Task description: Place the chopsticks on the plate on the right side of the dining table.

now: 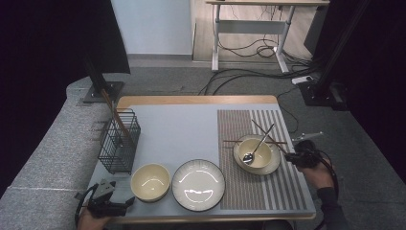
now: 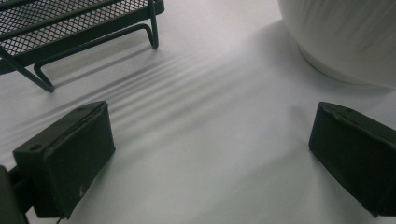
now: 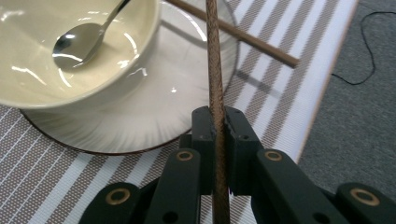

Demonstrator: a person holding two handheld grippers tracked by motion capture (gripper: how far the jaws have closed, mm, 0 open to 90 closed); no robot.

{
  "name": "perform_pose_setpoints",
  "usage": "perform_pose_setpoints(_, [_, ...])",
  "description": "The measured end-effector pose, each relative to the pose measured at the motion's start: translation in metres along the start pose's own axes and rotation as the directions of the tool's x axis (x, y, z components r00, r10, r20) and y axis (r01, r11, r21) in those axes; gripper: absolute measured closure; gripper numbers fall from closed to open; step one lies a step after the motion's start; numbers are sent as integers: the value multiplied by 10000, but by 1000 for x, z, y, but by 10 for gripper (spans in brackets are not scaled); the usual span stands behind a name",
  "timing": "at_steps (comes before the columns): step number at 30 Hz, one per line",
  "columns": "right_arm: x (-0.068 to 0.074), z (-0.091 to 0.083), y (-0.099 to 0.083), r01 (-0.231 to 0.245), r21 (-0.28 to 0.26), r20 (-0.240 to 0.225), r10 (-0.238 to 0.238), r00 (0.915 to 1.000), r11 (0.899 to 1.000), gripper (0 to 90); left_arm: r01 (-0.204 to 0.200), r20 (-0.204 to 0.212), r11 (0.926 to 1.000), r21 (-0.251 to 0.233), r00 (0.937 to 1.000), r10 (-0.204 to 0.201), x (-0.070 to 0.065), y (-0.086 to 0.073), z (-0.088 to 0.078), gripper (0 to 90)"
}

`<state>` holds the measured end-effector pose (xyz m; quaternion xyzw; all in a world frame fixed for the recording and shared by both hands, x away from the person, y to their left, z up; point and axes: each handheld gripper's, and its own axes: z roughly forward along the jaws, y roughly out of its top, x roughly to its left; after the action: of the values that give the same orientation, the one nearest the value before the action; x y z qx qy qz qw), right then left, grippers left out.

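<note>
Hand-held gripper [image 3: 217, 135] on the right pinches a chopstick [image 3: 214, 60], plainest from its own camera.

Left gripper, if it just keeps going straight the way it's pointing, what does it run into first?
Probably nothing right away: the left gripper, its jaws open, faces bare grey table surface. Further along, the line runs between the black wire basket and the cream bowl; depth is unclear, so it might graze either.
</note>
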<state>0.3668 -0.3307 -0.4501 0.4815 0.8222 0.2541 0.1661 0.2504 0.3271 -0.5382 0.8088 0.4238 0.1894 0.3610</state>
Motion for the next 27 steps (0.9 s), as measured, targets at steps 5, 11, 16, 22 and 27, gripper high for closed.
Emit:
perform_pose_setpoints(5, [8, 9, -1, 186, 132, -170, -184, 9997, 9997, 839, -7, 5, 10000, 8, 10000, 7, 0, 0, 0, 0])
perform_pose_setpoints(11, [13, 19, -3, 282, 258, -286, -275, 9992, 9993, 839, -8, 1, 10000, 8, 10000, 8, 0, 0, 0, 0])
perform_pose_setpoints(16, [16, 24, -2, 339, 306, -397, -327, 9987, 9990, 839, -10, -5, 10000, -1, 10000, 10, 0, 0, 0, 0])
perform_pose_setpoints(22, [19, 29, 0, 446, 299, -506, -430, 9978, 9986, 838, -11, -8, 10000, -2, 10000, 11, 0, 0, 0, 0])
perform_pose_setpoints(27, [21, 34, 1, 516, 359, -560, -495, 9972, 9980, 837, -13, -9, 10000, -5, 10000, 13, 0, 0, 0, 0])
